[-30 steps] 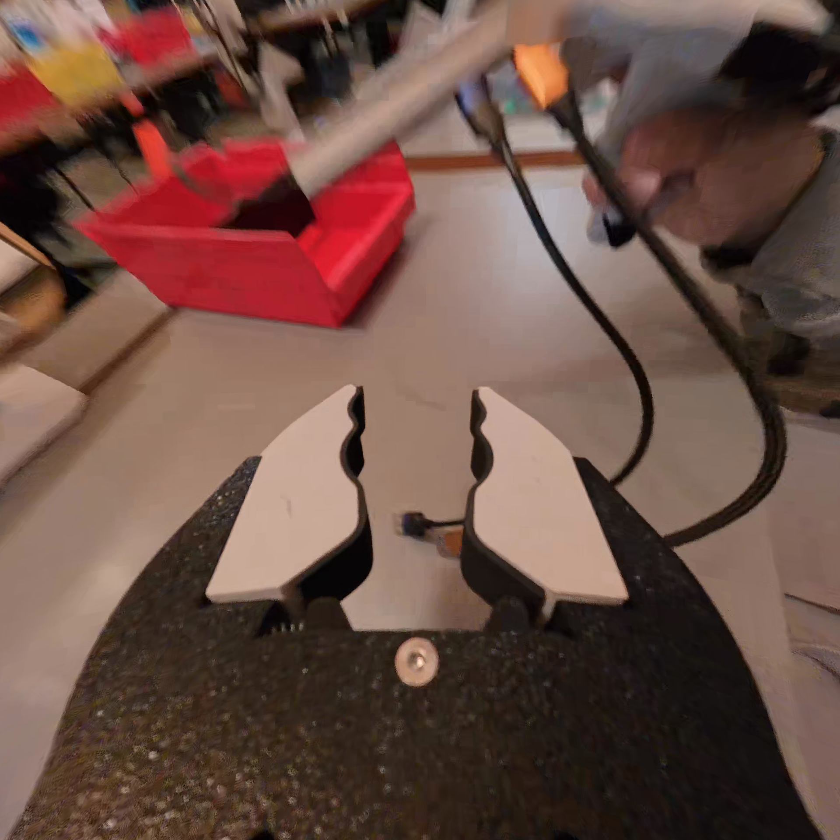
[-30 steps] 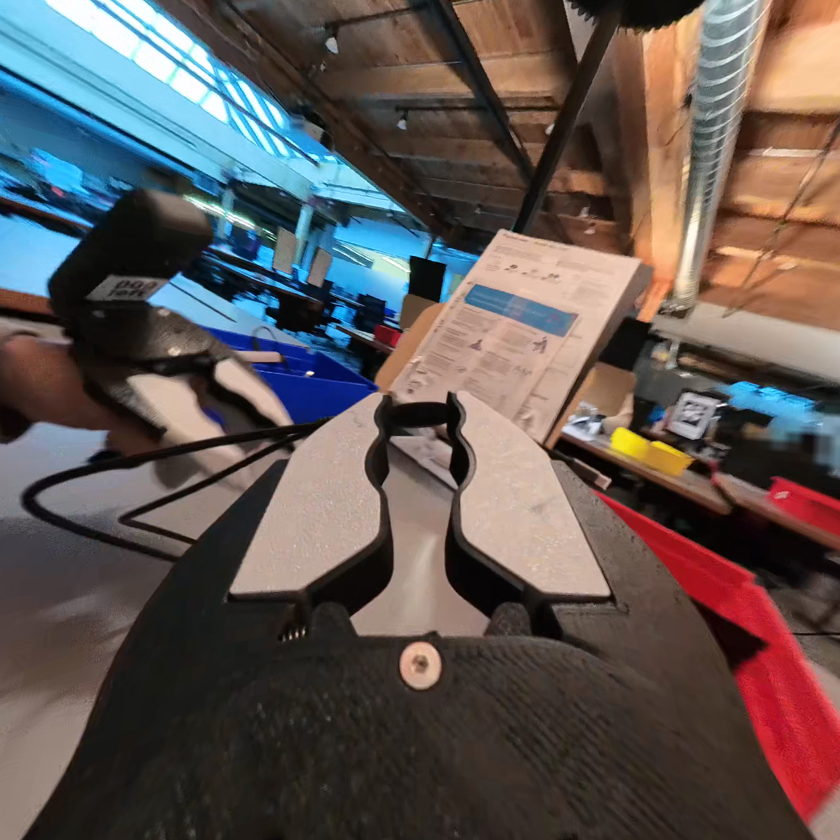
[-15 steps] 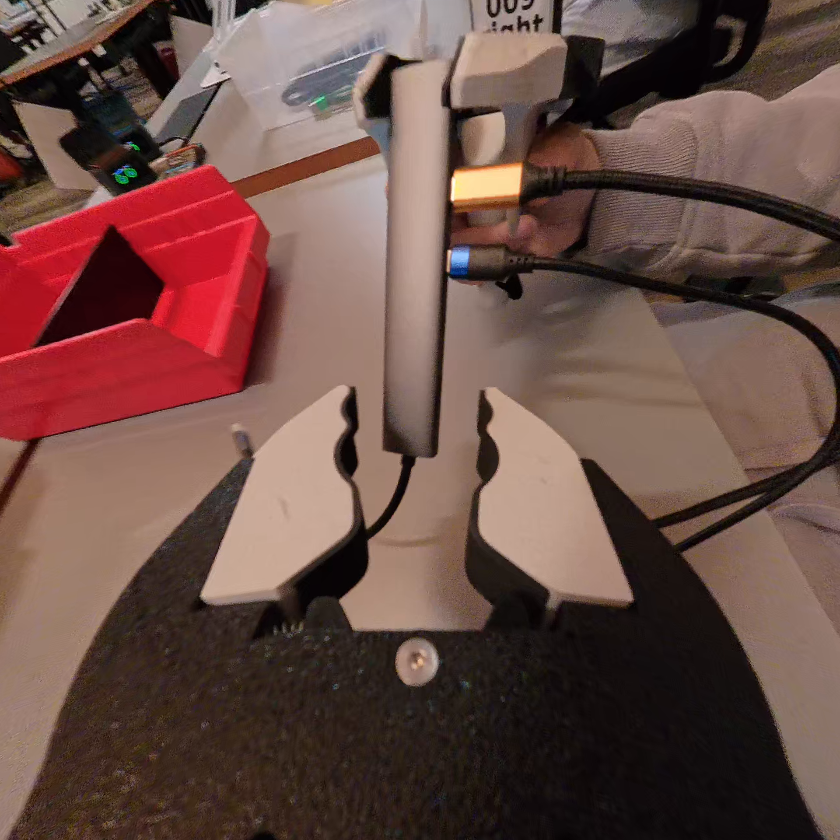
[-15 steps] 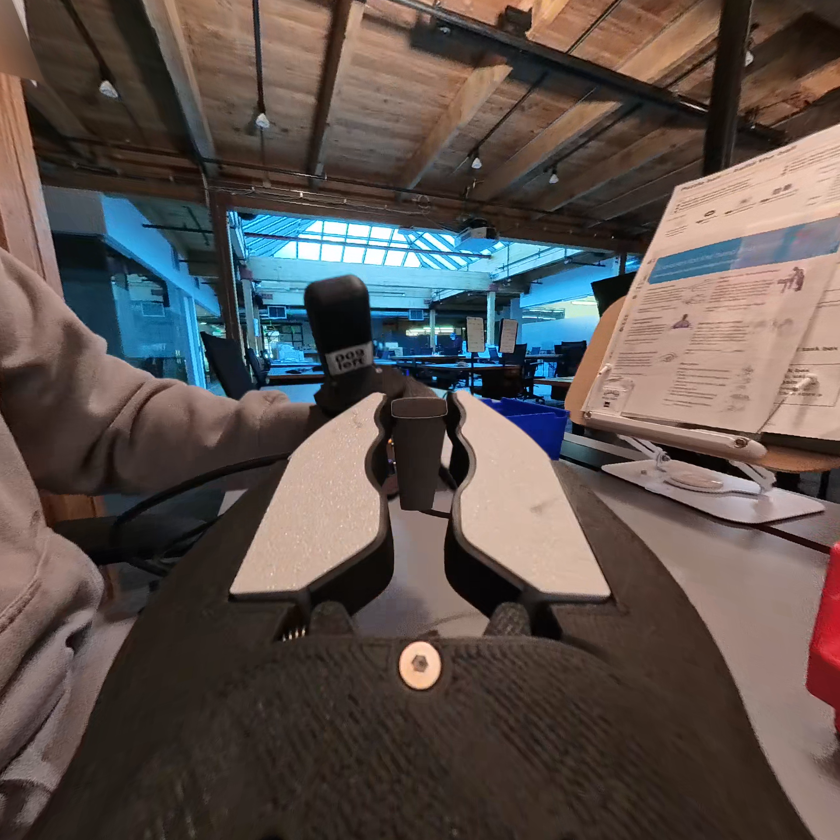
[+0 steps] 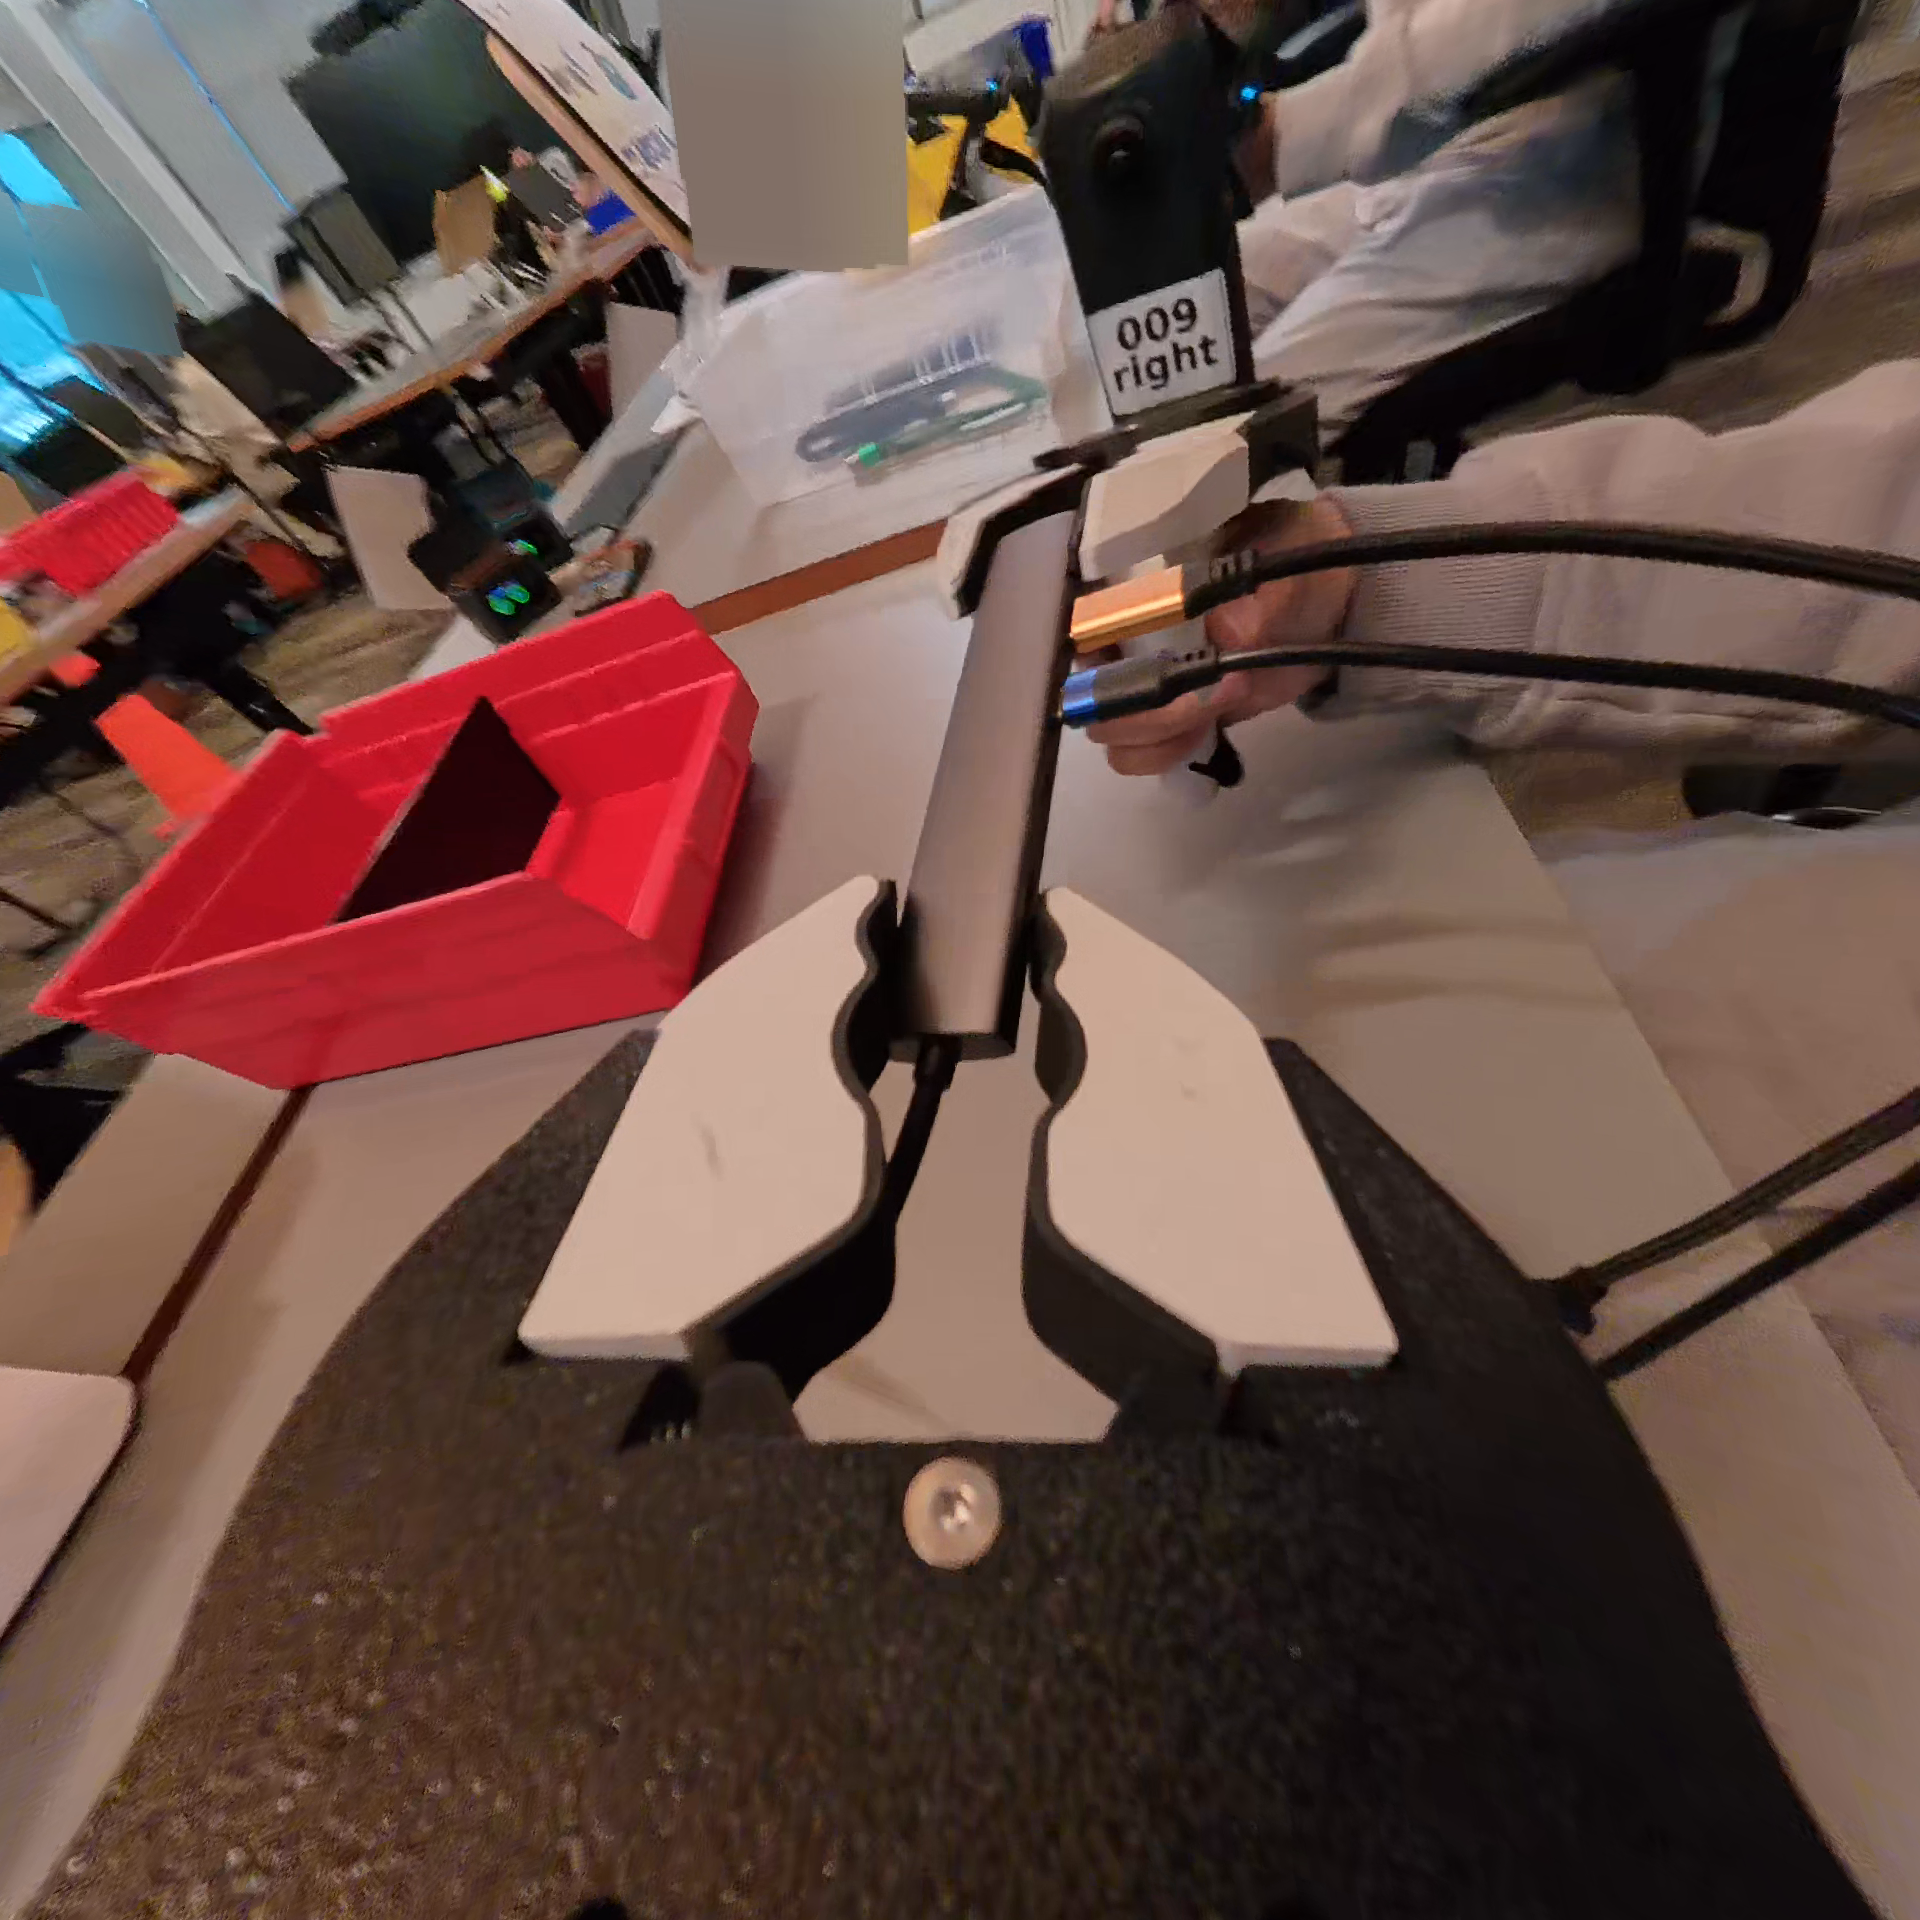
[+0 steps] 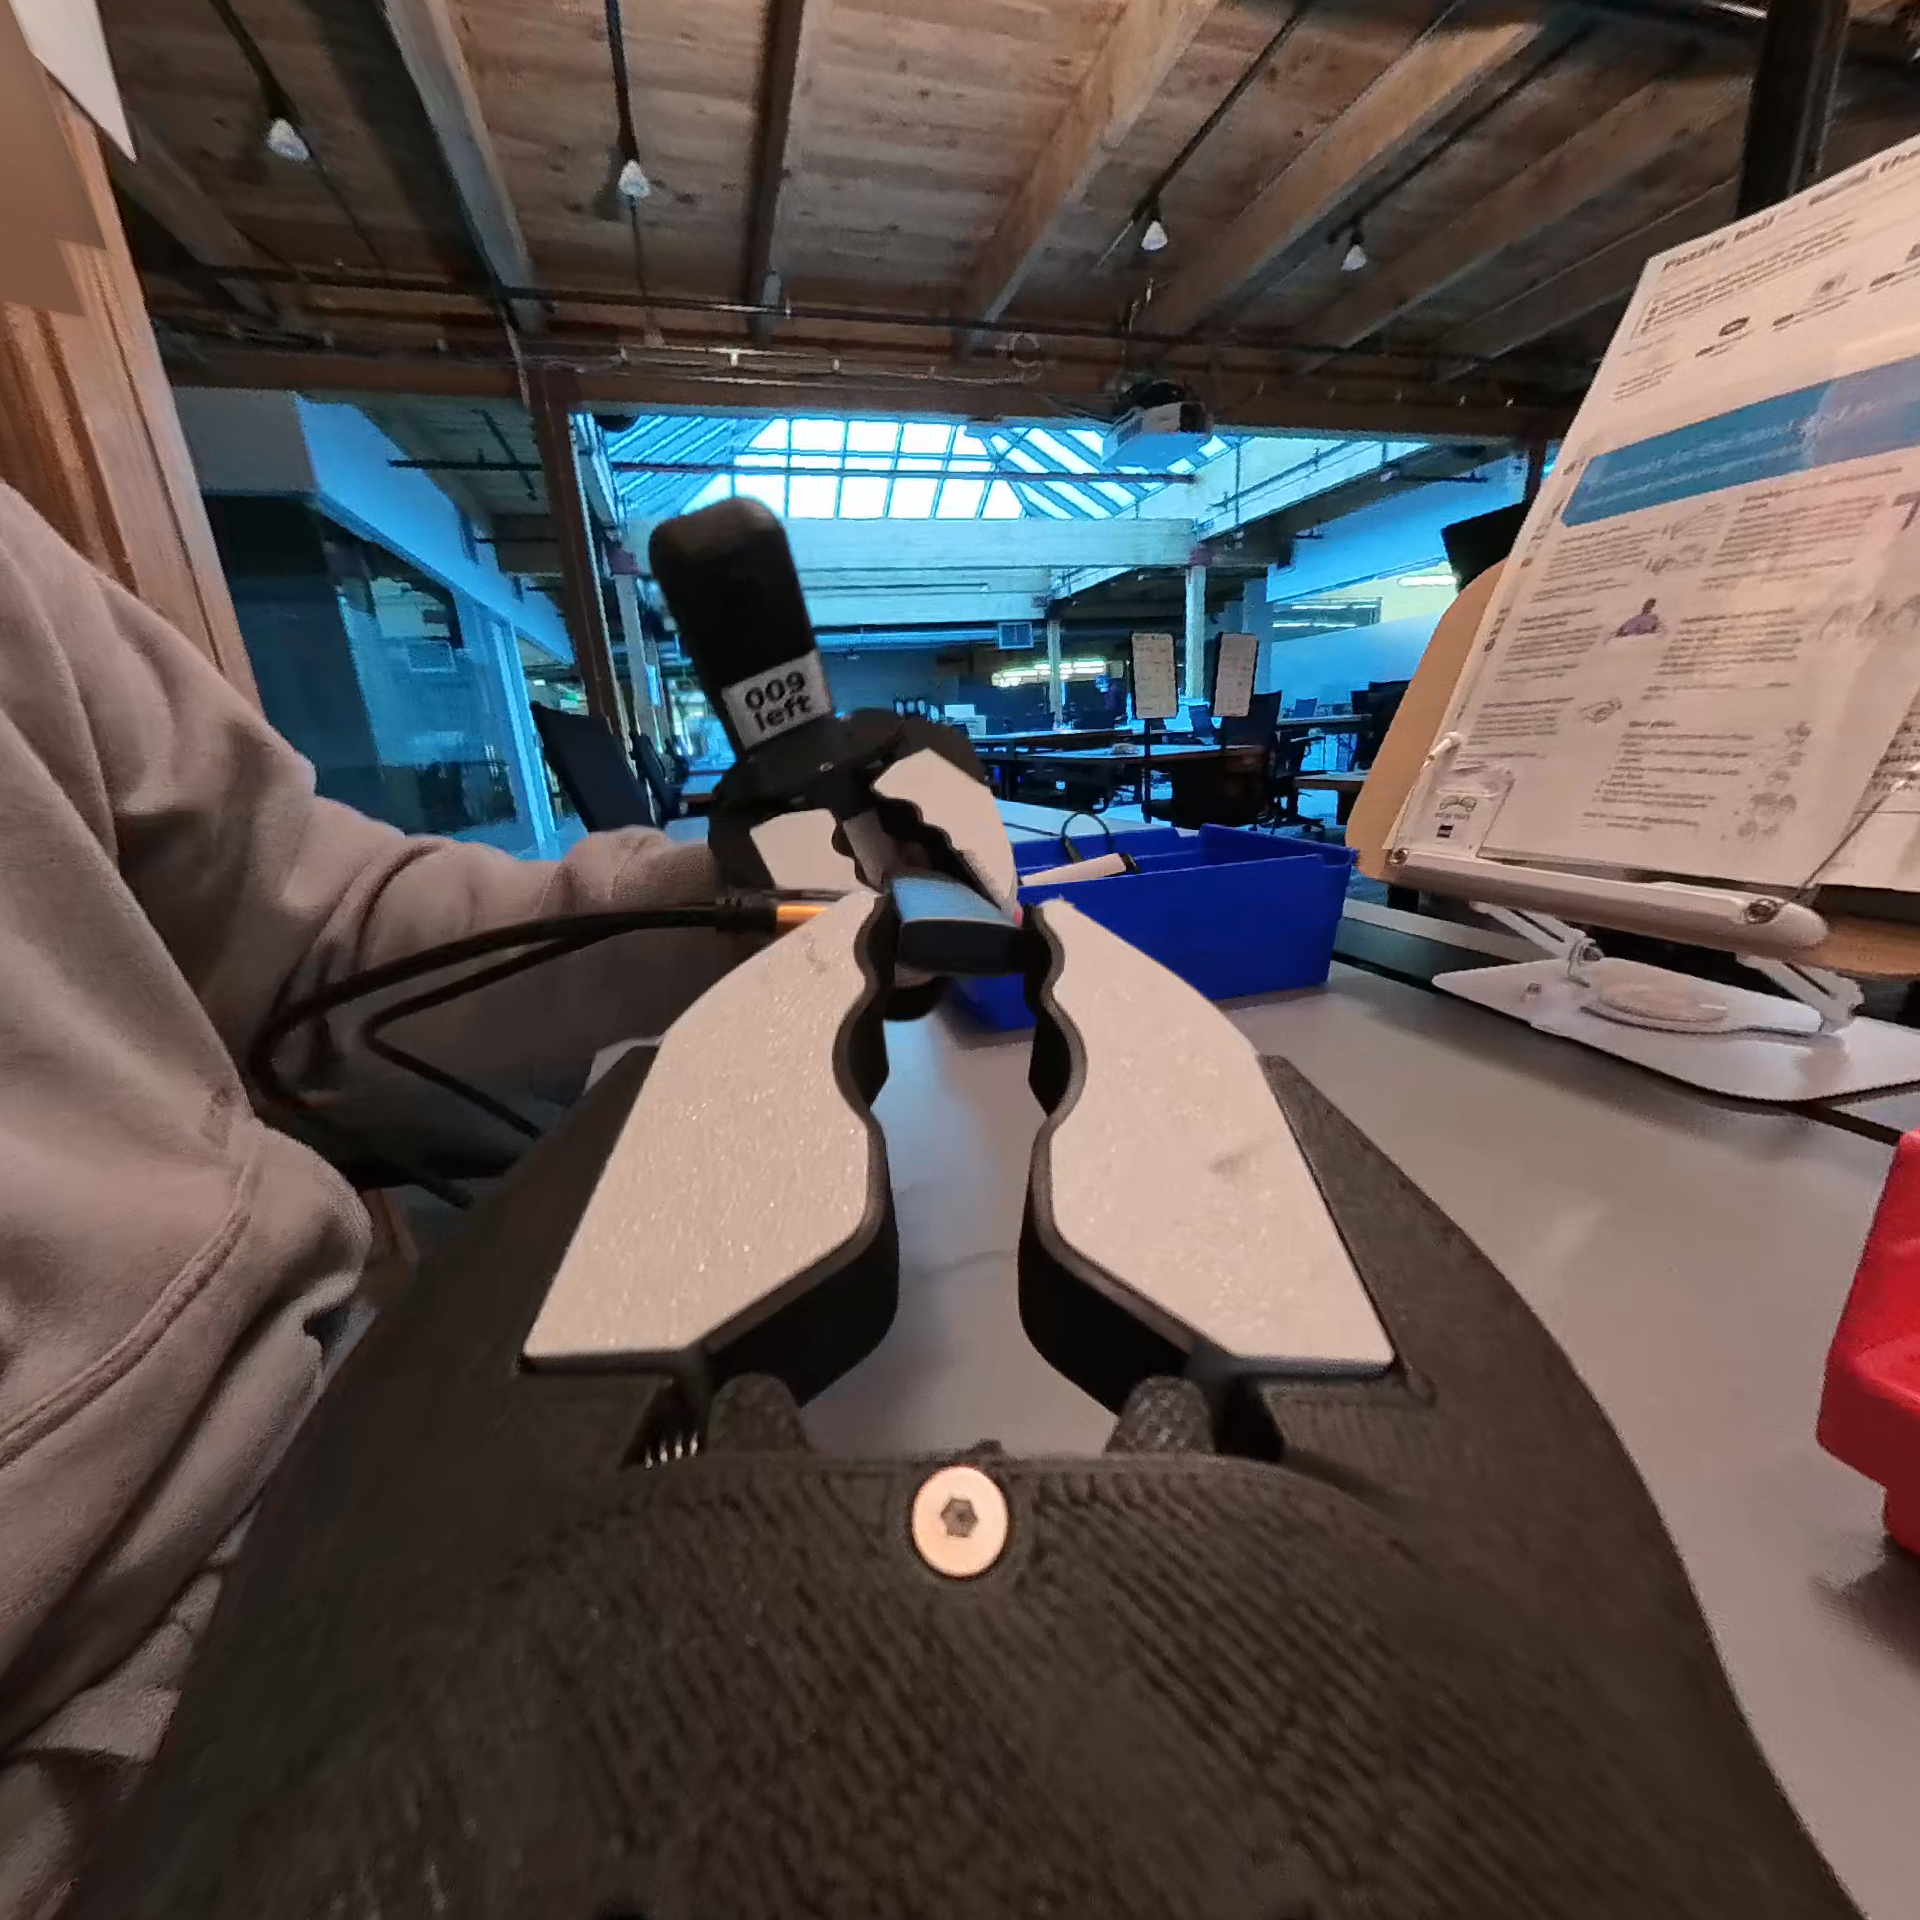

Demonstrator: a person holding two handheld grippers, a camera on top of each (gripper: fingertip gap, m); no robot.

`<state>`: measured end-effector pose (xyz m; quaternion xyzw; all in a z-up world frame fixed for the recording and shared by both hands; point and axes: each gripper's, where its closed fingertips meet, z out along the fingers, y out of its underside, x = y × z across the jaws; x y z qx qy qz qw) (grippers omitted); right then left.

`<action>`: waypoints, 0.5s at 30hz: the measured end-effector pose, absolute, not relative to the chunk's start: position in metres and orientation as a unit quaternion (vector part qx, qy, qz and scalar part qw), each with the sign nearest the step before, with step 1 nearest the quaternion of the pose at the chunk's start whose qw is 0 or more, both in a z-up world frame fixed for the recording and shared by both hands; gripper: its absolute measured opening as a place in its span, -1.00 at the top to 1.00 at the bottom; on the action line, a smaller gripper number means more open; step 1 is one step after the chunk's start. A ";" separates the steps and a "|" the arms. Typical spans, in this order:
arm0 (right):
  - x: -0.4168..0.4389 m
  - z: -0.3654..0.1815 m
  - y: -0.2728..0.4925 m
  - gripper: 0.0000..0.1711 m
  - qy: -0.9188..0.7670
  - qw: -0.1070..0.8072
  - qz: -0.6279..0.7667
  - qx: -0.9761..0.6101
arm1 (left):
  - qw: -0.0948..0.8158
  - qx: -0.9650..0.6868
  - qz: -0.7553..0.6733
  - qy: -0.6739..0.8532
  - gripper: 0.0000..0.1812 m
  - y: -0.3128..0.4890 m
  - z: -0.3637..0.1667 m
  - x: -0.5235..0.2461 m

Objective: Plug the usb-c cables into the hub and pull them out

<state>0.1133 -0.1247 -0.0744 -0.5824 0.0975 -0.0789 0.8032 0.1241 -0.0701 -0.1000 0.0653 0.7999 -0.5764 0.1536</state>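
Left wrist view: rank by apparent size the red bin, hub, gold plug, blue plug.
1. red bin
2. hub, nearer the camera, so the ranking is by look only
3. gold plug
4. blue plug, close to the gold one

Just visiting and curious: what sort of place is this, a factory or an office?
Probably an open-plan workshop or lab in a converted industrial building: exposed timber ceiling beams, a skylight over rows of desks, and red and blue parts bins on the grey worktable.
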 end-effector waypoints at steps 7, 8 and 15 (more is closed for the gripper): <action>0.099 -0.072 -0.118 0.73 0.055 0.798 -0.082 -0.594 | -0.036 0.029 -0.589 0.807 0.75 -0.068 -0.116 0.103; 0.099 -0.070 -0.118 0.73 0.053 0.802 -0.081 -0.589 | -0.046 0.026 -0.595 0.802 0.75 -0.069 -0.117 0.101; 0.105 -0.078 -0.121 0.73 0.083 0.795 -0.056 -0.598 | -0.023 0.005 -0.652 0.758 0.76 -0.069 -0.099 0.107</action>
